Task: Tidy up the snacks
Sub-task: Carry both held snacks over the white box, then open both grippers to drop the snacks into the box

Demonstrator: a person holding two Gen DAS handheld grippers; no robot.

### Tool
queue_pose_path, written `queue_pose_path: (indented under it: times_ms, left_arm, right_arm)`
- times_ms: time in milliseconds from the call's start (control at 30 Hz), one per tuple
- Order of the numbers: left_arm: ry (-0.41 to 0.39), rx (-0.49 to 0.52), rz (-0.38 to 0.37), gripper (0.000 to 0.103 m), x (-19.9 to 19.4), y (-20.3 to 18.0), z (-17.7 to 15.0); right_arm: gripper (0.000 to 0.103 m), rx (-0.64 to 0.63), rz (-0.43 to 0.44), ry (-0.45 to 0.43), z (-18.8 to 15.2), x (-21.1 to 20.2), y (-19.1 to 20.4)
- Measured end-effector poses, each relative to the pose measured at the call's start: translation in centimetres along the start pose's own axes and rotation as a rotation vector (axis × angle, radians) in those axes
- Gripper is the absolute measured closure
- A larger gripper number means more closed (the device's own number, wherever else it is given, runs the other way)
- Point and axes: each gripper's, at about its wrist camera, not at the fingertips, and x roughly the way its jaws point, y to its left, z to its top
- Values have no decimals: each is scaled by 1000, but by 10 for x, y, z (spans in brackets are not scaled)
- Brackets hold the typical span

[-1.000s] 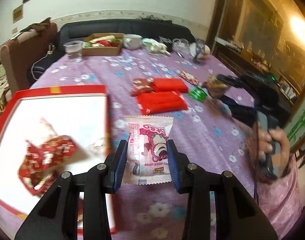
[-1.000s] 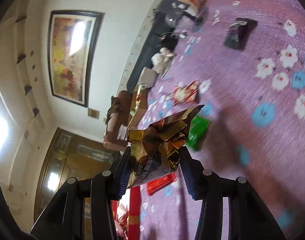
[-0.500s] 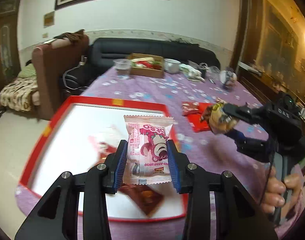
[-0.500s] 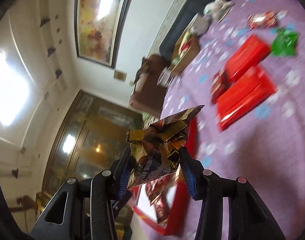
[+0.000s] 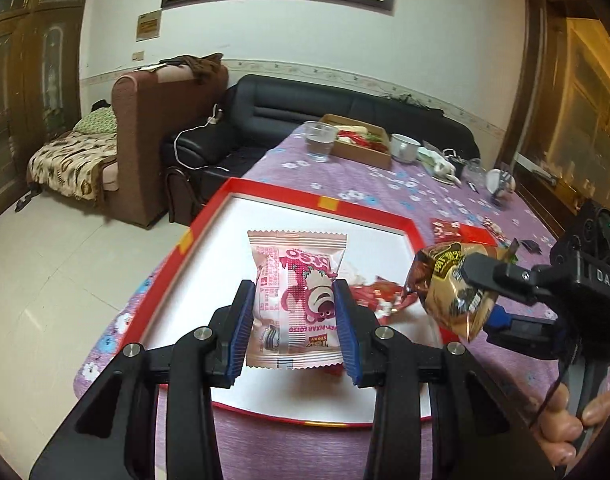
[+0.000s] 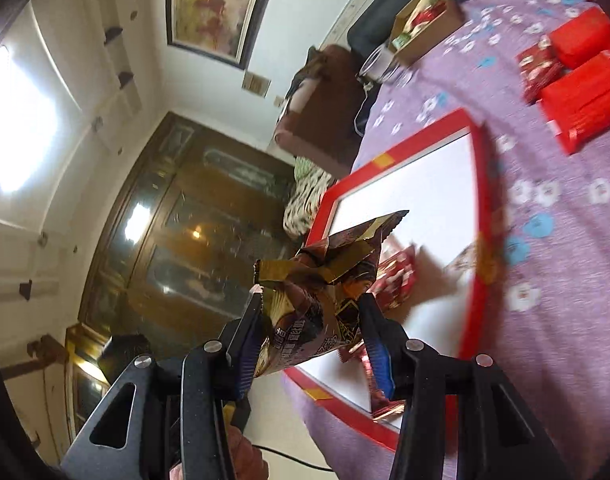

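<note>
carrying step: both grippers bring snacks over the red-rimmed tray (image 5: 410, 226) on the purple tablecloth (image 5: 405, 196).
left gripper (image 5: 296, 334): clenched on a pink snack packet (image 5: 295, 300), above the tray's white floor.
right gripper (image 6: 311, 346): grasping a gold-brown snack bag (image 6: 325, 292), at the tray's right edge.
already in tray: red wrapped snacks (image 5: 379, 296).
next move: likely lowering each packet into bare tray space, then letting go.
</note>
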Motion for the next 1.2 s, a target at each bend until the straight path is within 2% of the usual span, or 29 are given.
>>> queue_pose_path:
  times_ms: [233, 433, 533, 567, 633, 700, 767, 833, 867, 900, 967, 1100, 1200]
  left_arm:
    - [14, -1, 35, 66, 14, 15, 0]
    - [14, 45, 92, 65, 33, 18, 7]
    - [11, 63, 122, 64, 41, 21, 11]
    - [9, 68, 128, 60, 43, 22, 13]
    - [0, 73, 144, 47, 46, 25, 14]
    - [-11, 76, 152, 44, 46, 28, 15]
    - [-10, 79, 150, 44, 45, 30, 15]
    - [-6, 94, 140, 44, 43, 26, 15]
    - [-6, 106, 140, 40, 41, 24, 15]
    - [-5, 122, 144, 33, 40, 21, 13]
    - [-3, 132, 157, 26, 40, 15, 13]
    - [57, 127, 156, 26, 43, -2, 12]
    - [67, 164, 158, 26, 28, -20, 8]
  right_arm:
    - [56, -71, -35, 71, -2, 39, 19]
    - [54, -171, -90, 98, 7, 66, 36]
    - [53, -236, -171, 100, 18, 75, 43]
    - [53, -248, -182, 100, 23, 76, 44]
    - [51, -263, -207, 99, 38, 75, 46]
    - [45, -274, -195, 58, 58, 67, 46]
    - [36, -258, -163, -4, 78, 58, 42]
    - [34, -233, -106, -64, 89, 48, 29]
    - [33, -207, -81, -78, 94, 47, 20]
    - [33, -176, -76, -68, 101, 53, 14]
    - [33, -108, -80, -10, 107, 62, -2]
    - [33, -89, -186, 8, 107, 63, -16]
    - [33, -43, -139, 7, 109, 56, -22]
